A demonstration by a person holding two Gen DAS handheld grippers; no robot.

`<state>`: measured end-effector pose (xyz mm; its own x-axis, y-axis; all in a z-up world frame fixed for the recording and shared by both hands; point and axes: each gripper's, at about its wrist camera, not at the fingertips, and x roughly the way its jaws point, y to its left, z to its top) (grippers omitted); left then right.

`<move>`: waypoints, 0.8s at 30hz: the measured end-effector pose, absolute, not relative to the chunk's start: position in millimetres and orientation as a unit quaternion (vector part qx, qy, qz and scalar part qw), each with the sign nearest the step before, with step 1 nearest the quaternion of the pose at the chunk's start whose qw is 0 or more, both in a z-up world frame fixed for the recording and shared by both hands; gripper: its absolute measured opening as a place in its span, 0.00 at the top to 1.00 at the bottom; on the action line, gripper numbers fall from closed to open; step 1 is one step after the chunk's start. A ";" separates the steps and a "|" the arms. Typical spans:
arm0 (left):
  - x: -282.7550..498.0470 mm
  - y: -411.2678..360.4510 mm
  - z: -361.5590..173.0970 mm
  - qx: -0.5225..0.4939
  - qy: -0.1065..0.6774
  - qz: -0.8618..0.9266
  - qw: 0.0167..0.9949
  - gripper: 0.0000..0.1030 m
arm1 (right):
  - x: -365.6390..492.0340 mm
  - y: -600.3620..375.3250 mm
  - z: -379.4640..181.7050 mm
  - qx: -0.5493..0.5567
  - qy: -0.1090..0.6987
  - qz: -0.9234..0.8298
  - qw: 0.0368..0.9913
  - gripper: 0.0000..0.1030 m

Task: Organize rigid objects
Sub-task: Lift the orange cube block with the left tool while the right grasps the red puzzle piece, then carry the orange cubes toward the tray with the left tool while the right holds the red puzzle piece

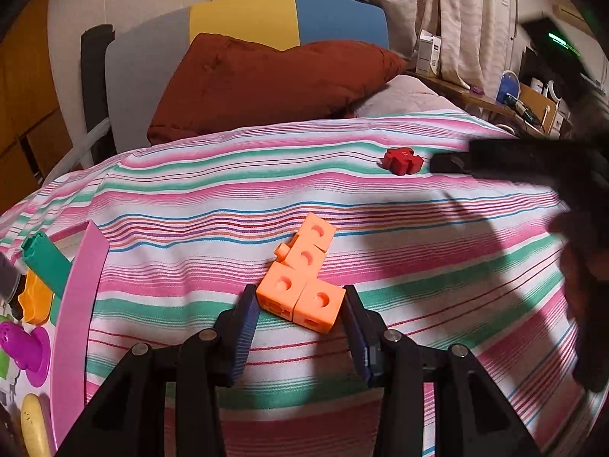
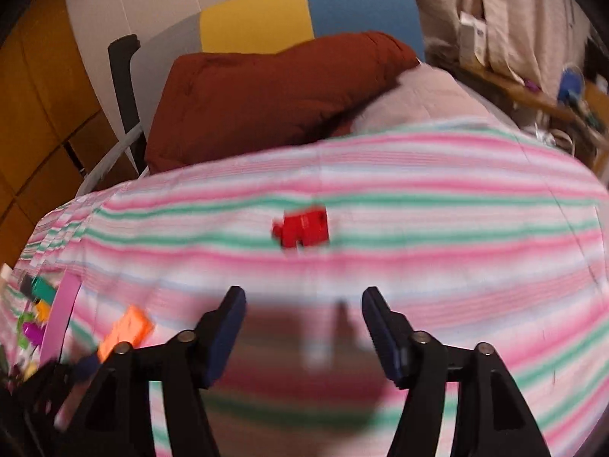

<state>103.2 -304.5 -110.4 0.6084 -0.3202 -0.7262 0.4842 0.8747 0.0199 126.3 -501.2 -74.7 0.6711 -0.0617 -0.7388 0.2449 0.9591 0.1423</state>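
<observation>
Striped bedsheet [image 1: 380, 205] fills both views, pink/green/white bands, everything sits on it. Beyond both sets of fingertips: rust-brown pillow [image 1: 266, 83] leaning on a grey/yellow/blue headboard [image 1: 289, 19].

Pink-rimmed tray [image 1: 72, 304] is off to the left of the left fingers, holding several coloured toy shapes: green, orange, magenta, yellow. Only its near rim and part of the contents are in frame.

Left gripper [image 1: 300, 301]: jaws spread, straddling the near end of the orange cube cluster [image 1: 300, 282]. The left pad [image 1: 245, 327] sits just beside the cluster's left cube, the right pad just beside the right cube. Contact on either side is too close to call, no clear squeeze, so it reads as not clamped. The cluster is four linked cubes in a bent chain running away from the fingertips, lying flat on the sheet.

Right gripper [image 2: 302, 301]: jaws wide apart, nothing between them. This frame is motion-blurred. The red block [image 2: 302, 228] lies ahead of the fingertips, roughly centred on the gap, apart from both pads, resting on the sheet.

Cross-check from the left wrist view: the red block sits far beyond the left fingertips and to the right, with a dark finger of the right gripper just beside it on its right. In the right wrist view the orange cluster shows as a blur left of the left finger.
</observation>
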 end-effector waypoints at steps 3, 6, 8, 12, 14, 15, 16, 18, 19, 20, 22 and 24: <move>103.9 -304.6 -111.1 0.103 0.380 -0.228 0.891 0.58 | 152.2 -502.6 -81.2 0.102 0.406 -0.088 0.904 0.37; 100.8 -300.3 -111.7 0.101 0.378 -0.228 0.892 0.58 | 169.2 -504.4 -89.1 0.090 0.412 -0.090 0.902 0.37; 99.8 -300.8 -112.1 0.104 0.376 -0.226 0.893 0.58 | 176.0 -507.4 -94.4 0.094 0.412 -0.084 0.902 0.37; 99.3 -299.9 -112.5 0.100 0.376 -0.228 0.892 0.58 | 183.8 -506.7 -105.0 0.088 0.419 -0.087 0.899 0.44; 99.0 -300.0 -112.3 0.100 0.376 -0.228 0.893 0.58 | 184.3 -504.3 -106.2 0.073 0.411 -0.090 0.904 0.53; 98.7 -300.2 -112.2 0.101 0.375 -0.228 0.893 0.58 | 184.5 -503.9 -105.9 0.073 0.410 -0.086 0.905 0.55; 98.7 -300.1 -112.4 0.101 0.375 -0.228 0.893 0.58 | 183.8 -503.3 -105.6 0.072 0.407 -0.086 0.906 0.55; 98.3 -300.2 -112.6 0.101 0.374 -0.227 0.893 0.58 | 180.9 -502.4 -106.2 0.072 0.402 -0.084 0.909 0.55; 98.1 -300.1 -112.8 0.101 0.374 -0.227 0.893 0.58 | 179.5 -502.2 -106.3 0.071 0.401 -0.085 0.909 0.55; 98.4 -299.7 -112.9 0.101 0.374 -0.228 0.893 0.58 | 177.3 -501.1 -106.1 0.070 0.400 -0.088 0.910 0.55; 99.3 -298.9 -113.1 0.099 0.374 -0.229 0.893 0.58 | 174.8 -499.0 -105.8 0.070 0.400 -0.089 0.910 0.55; 99.1 -298.7 -113.2 0.099 0.374 -0.229 0.893 0.58 | 170.6 -496.7 -105.7 0.070 0.402 -0.090 0.908 0.55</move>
